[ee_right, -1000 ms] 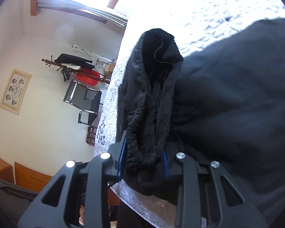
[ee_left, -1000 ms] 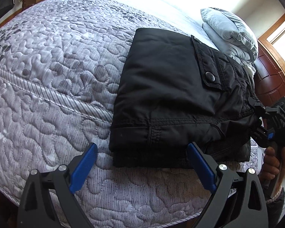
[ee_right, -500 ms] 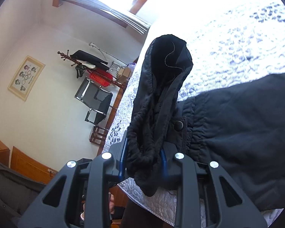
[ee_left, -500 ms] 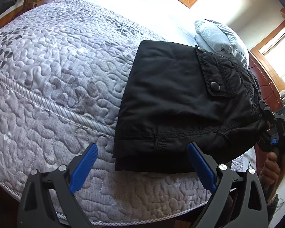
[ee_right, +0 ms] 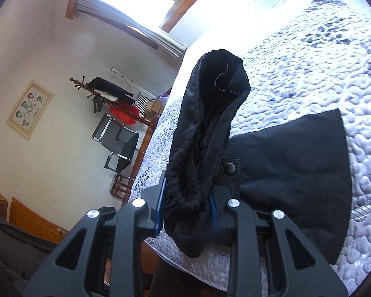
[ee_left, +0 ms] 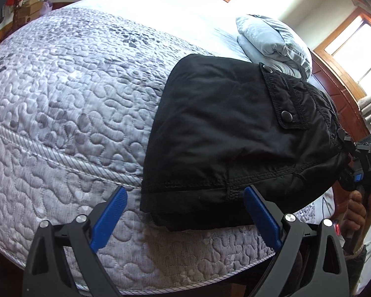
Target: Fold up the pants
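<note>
Black pants (ee_left: pixel 225 133) lie folded on the quilted bed near its front edge, a snap pocket on top. My left gripper (ee_left: pixel 185 212) is open and empty, its blue pads just in front of the pants' near hem. My right gripper (ee_left: pixel 351 165) shows at the right, shut on the bunched waistband end and lifting it. In the right wrist view the right gripper (ee_right: pixel 185 210) pinches the gathered waistband (ee_right: pixel 205 128), which stands up between the jaws; the rest of the pants (ee_right: pixel 291 173) lies flat on the bed.
The grey quilted bedspread (ee_left: pixel 61 104) covers the bed. A folded grey pillow (ee_left: pixel 272 39) lies beyond the pants. A wooden headboard (ee_left: pixel 338 99) is at right. A coat rack (ee_right: pixel 104 99) and a black chair (ee_right: pixel 118 143) stand by the wall.
My right gripper has lifted the waistband end up and back, raising that side of the pants. The left gripper has pulled back slightly and stays open.
</note>
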